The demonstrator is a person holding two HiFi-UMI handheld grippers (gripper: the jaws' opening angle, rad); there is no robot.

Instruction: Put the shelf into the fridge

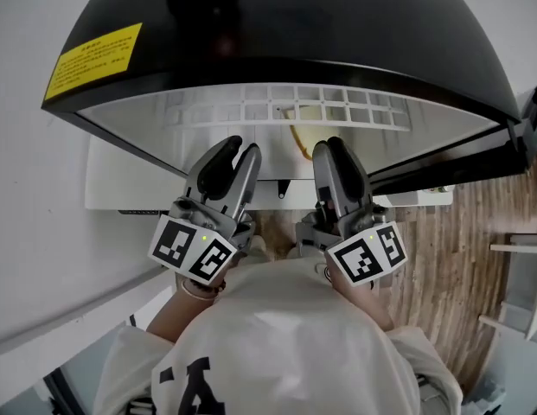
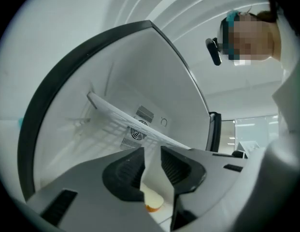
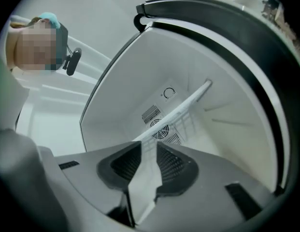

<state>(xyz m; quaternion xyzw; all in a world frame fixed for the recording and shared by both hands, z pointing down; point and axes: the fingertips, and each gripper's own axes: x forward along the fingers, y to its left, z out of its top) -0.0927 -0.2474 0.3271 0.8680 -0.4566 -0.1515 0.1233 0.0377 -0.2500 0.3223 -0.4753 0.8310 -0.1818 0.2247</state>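
A small fridge with a black top is seen standing open in front of the person, its white interior facing the two grippers. The white grid shelf is found inside the fridge, spanning the cavity from side wall to side wall and lying above the chamber floor; in the gripper views its front rail is shown running across just beyond the jaw tips. A light sweatshirt fills the lower part of the head view, and both arms are held close to the body, extended forward at about the same height. The left gripper and the right gripper are held side by side before the opening, angled slightly toward one another. Each is rolled, so that the fridge appears tilted in both gripper views. The left gripper is seen with its jaws set a narrow gap apart, and only the white interior and a small yellow-orange thing are seen through that gap. The right gripper is likewise narrowly parted, with nothing pinched between its pads. The hands are largely hidden under the marker cubes. A round fan vent is set in the back wall, and a yellow label is stuck on the black top.
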